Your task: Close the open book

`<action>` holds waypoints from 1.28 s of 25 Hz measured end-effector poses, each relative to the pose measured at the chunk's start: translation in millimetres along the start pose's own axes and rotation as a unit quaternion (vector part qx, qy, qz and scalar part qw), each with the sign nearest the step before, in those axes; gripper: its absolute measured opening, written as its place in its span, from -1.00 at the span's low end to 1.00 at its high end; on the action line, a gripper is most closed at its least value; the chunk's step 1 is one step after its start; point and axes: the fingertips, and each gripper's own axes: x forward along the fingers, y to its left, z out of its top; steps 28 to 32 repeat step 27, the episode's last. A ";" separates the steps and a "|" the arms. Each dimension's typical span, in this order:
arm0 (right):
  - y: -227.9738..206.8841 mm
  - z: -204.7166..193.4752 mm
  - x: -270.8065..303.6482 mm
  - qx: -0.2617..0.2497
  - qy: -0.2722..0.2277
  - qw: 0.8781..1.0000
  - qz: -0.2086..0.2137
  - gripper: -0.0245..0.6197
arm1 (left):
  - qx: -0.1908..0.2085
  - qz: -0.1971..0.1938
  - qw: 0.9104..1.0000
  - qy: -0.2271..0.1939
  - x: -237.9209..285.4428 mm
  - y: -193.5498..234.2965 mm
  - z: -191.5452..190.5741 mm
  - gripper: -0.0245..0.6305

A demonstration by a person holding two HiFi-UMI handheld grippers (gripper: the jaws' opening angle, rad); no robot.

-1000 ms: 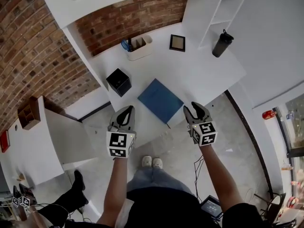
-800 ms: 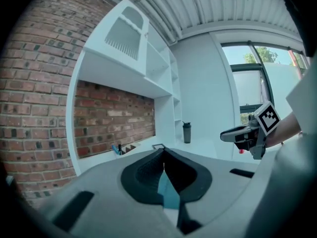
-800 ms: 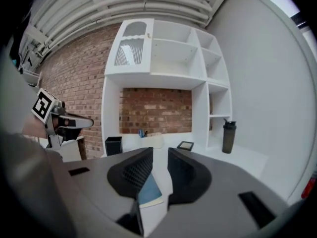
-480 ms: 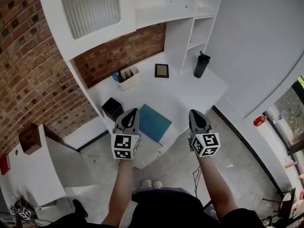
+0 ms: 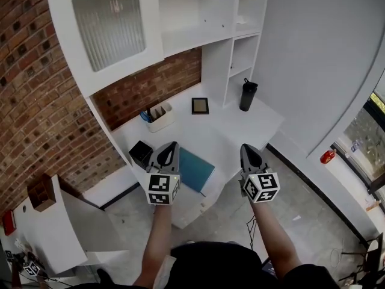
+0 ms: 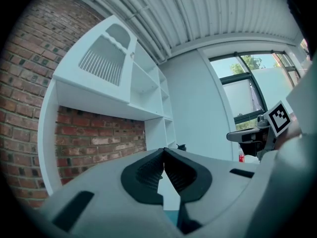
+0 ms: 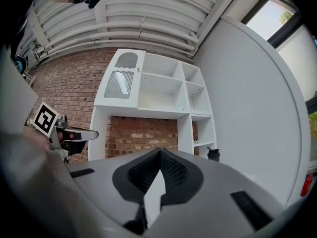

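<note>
Grippers pull up and away from a white desk (image 5: 225, 131) as the blue book (image 5: 198, 169) lies flat near its front edge. Its cover is up and it is apparently shut, though the page edge is too small to read from the head view. A second ago both tools hung lower, just in front of the book, the right gripper (image 5: 247, 147) with its jaws spread. Now its ribbed black pads are pressed together on nothing, and the left gripper (image 5: 171, 144) likewise has its tips meeting with nothing between them. In the head view the left gripper overlaps the book's left corner from above. With the cover down and both hands withdrawn, the task looks finished. The book's cover is matte, flat and rectangular. Behind it stand a small black box (image 5: 140, 153), a white pen holder (image 5: 158, 117), a dark-framed picture (image 5: 200, 105) and a tall black bottle (image 5: 246, 96), all on the smooth desk. Above are boxy white shelves (image 5: 207, 11), one with a ribbed glass door (image 5: 109, 24), against rough red brick (image 5: 150, 88).
</note>
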 end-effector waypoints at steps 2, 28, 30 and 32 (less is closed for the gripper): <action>-1.5 -0.7 -0.1 -0.006 0.004 1.000 -0.002 -0.93 | 0.002 -0.003 1.000 0.001 2.4 -2.5 0.6 -0.90; 3.6 -17.7 2.3 -0.010 0.037 0.999 0.002 -0.93 | -0.006 -0.009 1.000 0.021 2.7 -3.4 -19.1 -0.90; 3.6 -17.7 2.3 -0.010 0.037 0.999 0.002 -0.93 | -0.006 -0.009 1.000 0.021 2.7 -3.4 -19.1 -0.90; 3.6 -17.7 2.3 -0.010 0.037 0.999 0.002 -0.93 | -0.006 -0.009 1.000 0.021 2.7 -3.4 -19.1 -0.90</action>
